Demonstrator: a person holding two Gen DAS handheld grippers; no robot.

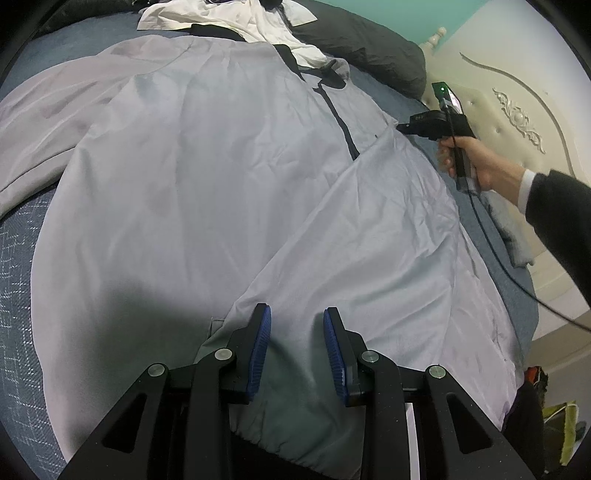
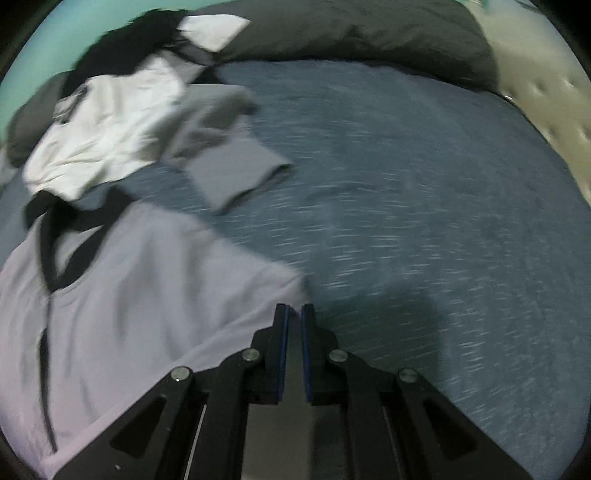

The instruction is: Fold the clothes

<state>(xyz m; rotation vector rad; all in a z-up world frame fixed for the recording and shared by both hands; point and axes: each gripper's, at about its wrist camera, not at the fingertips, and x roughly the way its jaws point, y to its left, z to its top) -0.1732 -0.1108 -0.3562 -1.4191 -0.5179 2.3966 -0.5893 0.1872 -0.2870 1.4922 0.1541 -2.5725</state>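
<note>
A pale grey jacket [image 1: 192,177] with a dark zip and collar lies spread flat on the blue bed [image 1: 22,258]. Its right-hand part is folded diagonally over the body. My left gripper [image 1: 297,325] is open, low over the hem, its blue pads [image 1: 263,332] on either side of the fabric without pinching it. A hand holds my right gripper [image 1: 404,128] at the jacket's far right edge, near the shoulder. In the blurred right wrist view that gripper [image 2: 294,310] is shut to a thin slit just below the jacket's [image 2: 129,295] corner, with nothing visible between the pads.
A white garment [image 1: 229,18] and a grey sleeve piece [image 2: 240,173] lie beyond the collar. A dark pillow [image 2: 369,33] sits against the cream headboard [image 1: 517,110]. A black cable [image 1: 517,280] trails from the right gripper. Bare blue bedding [image 2: 424,221] spreads to the right.
</note>
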